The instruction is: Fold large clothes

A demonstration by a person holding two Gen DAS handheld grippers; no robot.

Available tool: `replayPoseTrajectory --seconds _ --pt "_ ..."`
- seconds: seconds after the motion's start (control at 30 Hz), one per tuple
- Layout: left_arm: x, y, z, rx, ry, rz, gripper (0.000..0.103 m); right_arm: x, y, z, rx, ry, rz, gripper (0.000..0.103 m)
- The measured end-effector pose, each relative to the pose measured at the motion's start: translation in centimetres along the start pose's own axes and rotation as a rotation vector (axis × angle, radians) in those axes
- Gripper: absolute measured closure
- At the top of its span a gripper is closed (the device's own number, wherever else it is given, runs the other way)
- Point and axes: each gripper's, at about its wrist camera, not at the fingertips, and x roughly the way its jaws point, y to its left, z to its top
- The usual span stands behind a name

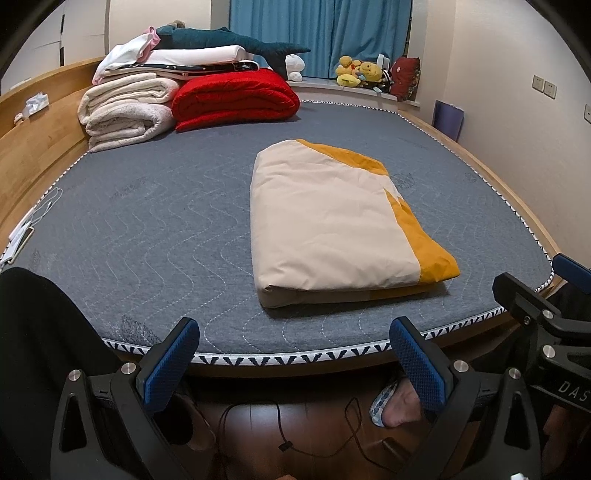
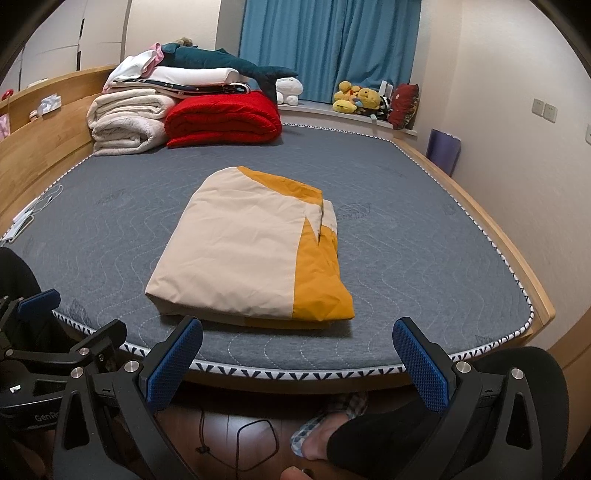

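Garment folded on bed, both tongs empty.
From your left: the left tongs [image 1: 295,363] hang spread wide off the near edge of the bed [image 1: 147,229], holding nothing; the cream-and-orange garment [image 2: 255,251] lies as a folded packet on the mattress near that edge, apart from both tools; your right tongs [image 2: 297,365] are likewise agape and empty. The task looks nearly complete; a careless pinch of only the top layer could drag the packet open.

Blue curtains [image 1: 317,33], cream walls [image 1: 517,55], wooden floor [image 1: 314,435]
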Motion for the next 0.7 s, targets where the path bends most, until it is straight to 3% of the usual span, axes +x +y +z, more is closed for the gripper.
replayPoseTrajectory --seconds 0.7 --pt "0.15 -0.1 -0.05 -0.012 0.013 -0.008 0.0 0.25 -0.32 -0.02 -0.019 -0.012 0.01 0.001"
